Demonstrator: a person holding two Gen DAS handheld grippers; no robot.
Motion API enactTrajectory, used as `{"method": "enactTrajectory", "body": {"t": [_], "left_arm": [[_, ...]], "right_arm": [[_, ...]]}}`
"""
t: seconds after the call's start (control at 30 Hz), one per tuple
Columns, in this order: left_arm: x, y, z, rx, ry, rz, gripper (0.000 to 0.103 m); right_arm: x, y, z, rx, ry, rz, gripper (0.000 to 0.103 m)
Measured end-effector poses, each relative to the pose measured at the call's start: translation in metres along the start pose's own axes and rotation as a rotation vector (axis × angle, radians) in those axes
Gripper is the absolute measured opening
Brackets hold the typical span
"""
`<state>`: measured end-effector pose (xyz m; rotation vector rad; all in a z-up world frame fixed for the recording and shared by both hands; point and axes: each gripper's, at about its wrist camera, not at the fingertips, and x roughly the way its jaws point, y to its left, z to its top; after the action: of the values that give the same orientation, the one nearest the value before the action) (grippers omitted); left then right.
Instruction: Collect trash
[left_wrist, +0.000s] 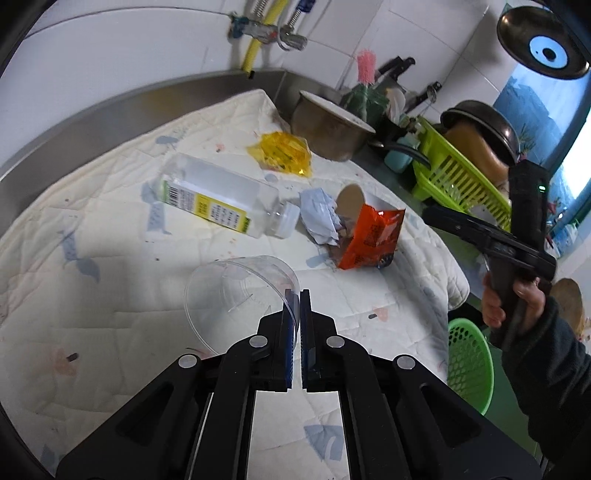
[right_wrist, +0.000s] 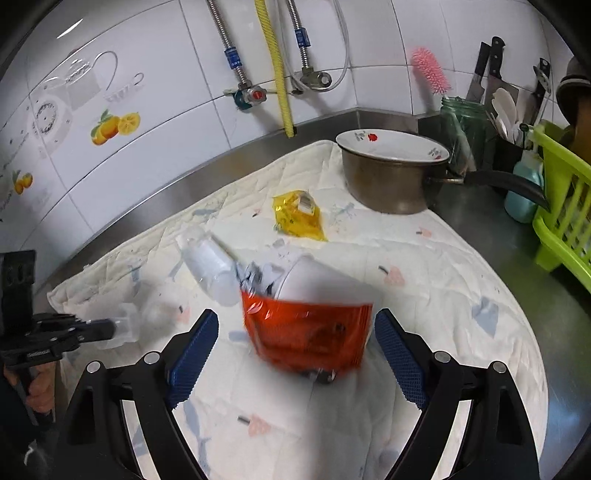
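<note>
A steel counter (right_wrist: 491, 236) carries a white quilted cloth (left_wrist: 110, 206). On the cloth lie a clear bottle (left_wrist: 221, 201) on its side, a yellow wrapper (left_wrist: 282, 153), crumpled paper (left_wrist: 319, 218) and an orange packet (left_wrist: 369, 236), with what seems a paper cup (right_wrist: 317, 277) behind it. A pot (right_wrist: 391, 177) stands at the cloth's far corner, a green rack (right_wrist: 565, 214) on bare steel.

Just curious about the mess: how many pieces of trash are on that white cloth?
6, maybe more hidden: clear cup in left claw, bottle, yellow wrapper, crumpled paper, paper cup, orange bag mid-cloth.
</note>
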<state>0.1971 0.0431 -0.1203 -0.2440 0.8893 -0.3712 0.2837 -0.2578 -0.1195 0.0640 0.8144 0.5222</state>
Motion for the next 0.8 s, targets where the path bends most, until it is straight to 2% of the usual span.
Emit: {"method": "enactTrajectory", "body": {"t": [0.47,0.57,0.63,0.8], "left_arm": [[-0.013,0.010,-0.003,-0.034,-0.016,0.008,0.001],[-0.014,0.010,-0.003,-0.034,-0.018,0.009,0.001],[-0.014,0.009,-0.003,-0.037,-0.018,0.013,0.001],[-0.016,0.008,-0.002,-0.042,-0.024,0.006,0.001]], "right_arm": [[0.044,-0.024,0.021,0.051,0.050,0.070,0.084],[0.048,-0.029,0.020,0.090,0.084,0.142,0.084],[0.047,-0.026,0.017,0.077,0.092,0.139,0.084],[0.030,-0.014,0.000,0.052,0.104,0.203,0.084]]}}
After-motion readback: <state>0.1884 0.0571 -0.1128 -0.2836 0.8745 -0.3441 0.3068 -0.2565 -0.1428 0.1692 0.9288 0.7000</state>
